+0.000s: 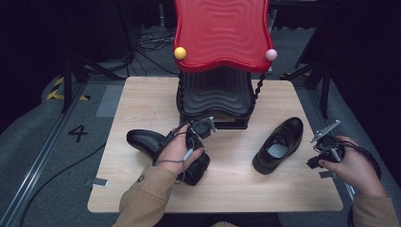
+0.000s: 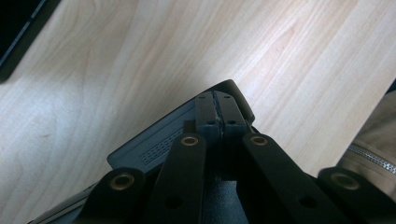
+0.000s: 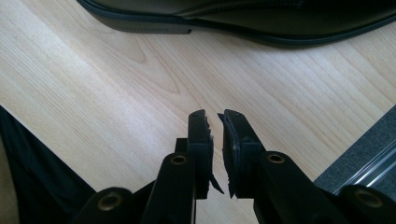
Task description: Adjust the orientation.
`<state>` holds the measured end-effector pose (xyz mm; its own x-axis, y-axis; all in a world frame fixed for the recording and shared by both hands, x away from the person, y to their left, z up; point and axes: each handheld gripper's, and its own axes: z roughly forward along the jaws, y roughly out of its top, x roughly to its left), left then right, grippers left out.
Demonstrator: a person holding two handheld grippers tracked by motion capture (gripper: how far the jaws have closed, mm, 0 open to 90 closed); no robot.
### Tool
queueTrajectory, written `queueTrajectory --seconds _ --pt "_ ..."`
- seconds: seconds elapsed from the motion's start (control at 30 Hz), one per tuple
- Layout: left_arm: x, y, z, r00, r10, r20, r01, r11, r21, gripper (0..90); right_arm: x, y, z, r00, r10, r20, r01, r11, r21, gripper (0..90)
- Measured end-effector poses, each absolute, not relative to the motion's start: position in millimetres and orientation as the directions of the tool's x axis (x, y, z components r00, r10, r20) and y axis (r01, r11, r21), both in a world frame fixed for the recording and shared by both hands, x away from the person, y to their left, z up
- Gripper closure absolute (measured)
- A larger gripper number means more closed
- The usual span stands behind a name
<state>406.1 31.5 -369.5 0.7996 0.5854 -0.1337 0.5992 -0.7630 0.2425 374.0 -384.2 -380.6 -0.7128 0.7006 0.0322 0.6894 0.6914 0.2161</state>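
Two black leather shoes are on the wooden table (image 1: 142, 99). The left shoe (image 1: 142, 139) lies under my left hand, toe toward the left. My left gripper (image 2: 216, 100) is shut on the edge of that shoe (image 2: 154, 144), near its heel, with the ribbed grey sole turned toward the camera. The right shoe (image 1: 279, 142) stands upright at the right, with its opening facing up. My right gripper (image 1: 326, 144) is held just to the right of it, near the table's right edge. Its jaws (image 3: 215, 119) stand a narrow gap apart over bare wood, with nothing between them, short of the shoe's sole (image 3: 233, 18).
A two-tier stand occupies the back middle of the table: a wavy red top shelf (image 1: 222, 28) over a black lower shelf (image 1: 215, 92), with a yellow ball (image 1: 179, 53) and a pink ball (image 1: 270, 55) at its corners. Grey floor and cables surround the table.
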Motion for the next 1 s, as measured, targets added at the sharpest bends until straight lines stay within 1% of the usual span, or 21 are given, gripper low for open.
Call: queueTrajectory --seconds 0.33,0.4,0.43,0.47,0.5,0.53,0.57,0.6,0.63,0.67,0.7,0.73,0.9,1.0 --pt "429 19 -370 0.798 0.593 -0.113 0.602 -0.77 0.209 90.0 360 -400 -380 -0.69 0.722 0.038 0.711 0.668 0.22 81.0" --pt "432 18 -371 0.795 0.597 -0.108 0.606 -0.768 0.209 90.0 358 -402 -380 -0.686 0.727 0.037 0.714 0.663 0.223 80.8" --pt "436 17 -371 0.795 0.596 -0.115 0.606 -0.764 0.223 89.7 354 -406 -379 -0.677 0.735 0.035 0.721 0.654 0.23 79.4" --pt "436 16 -370 0.784 0.607 -0.129 0.619 -0.749 0.238 87.3 353 -407 -379 -0.674 0.738 0.034 0.723 0.65 0.234 79.1" --pt "437 15 -368 0.787 0.605 -0.124 0.614 -0.747 0.254 80.2 352 -409 -379 -0.673 0.739 0.039 0.724 0.647 0.238 79.1" --pt "437 15 -368 0.787 0.605 -0.124 0.614 -0.747 0.254 76.1 351 -411 -379 -0.672 0.739 0.045 0.726 0.646 0.237 79.3" --pt "434 11 -361 0.781 0.615 -0.109 0.616 -0.728 0.3 75.2 351 -412 -380 -0.674 0.737 0.055 0.726 0.645 0.239 79.1" --pt "434 11 -361 0.781 0.615 -0.109 0.616 -0.728 0.3 73.3 351 -412 -380 -0.674 0.737 0.055 0.726 0.645 0.239 79.1" --pt "433 11 -351 0.778 0.615 -0.131 0.614 -0.7 0.365 68.9 351 -414 -381 -0.666 0.744 0.053 0.732 0.639 0.238 79.1" --pt "432 9 -349 0.777 0.616 -0.13 0.616 -0.703 0.356 72.5 350 -413 -382 -0.665 0.745 0.052 0.734 0.638 0.232 79.0" --pt "431 8 -346 0.78 0.615 -0.118 0.611 -0.707 0.355 69.1 350 -413 -382 -0.667 0.743 0.054 0.732 0.641 0.231 78.6" --pt "429 8 -343 0.789 0.604 -0.111 0.598 -0.713 0.366 69.4 350 -413 -382 -0.668 0.742 0.056 0.731 0.642 0.231 78.3" --pt "421 8 -340 0.787 0.605 -0.118 0.603 -0.716 0.352 64.1 351 -410 -383 -0.67 0.74 0.06 0.73 0.643 0.232 77.0" --pt "419 12 -340 0.777 0.617 -0.125 0.618 -0.708 0.342 58.1 351 -409 -383 -0.672 0.737 0.065 0.729 0.645 0.23 76.2"
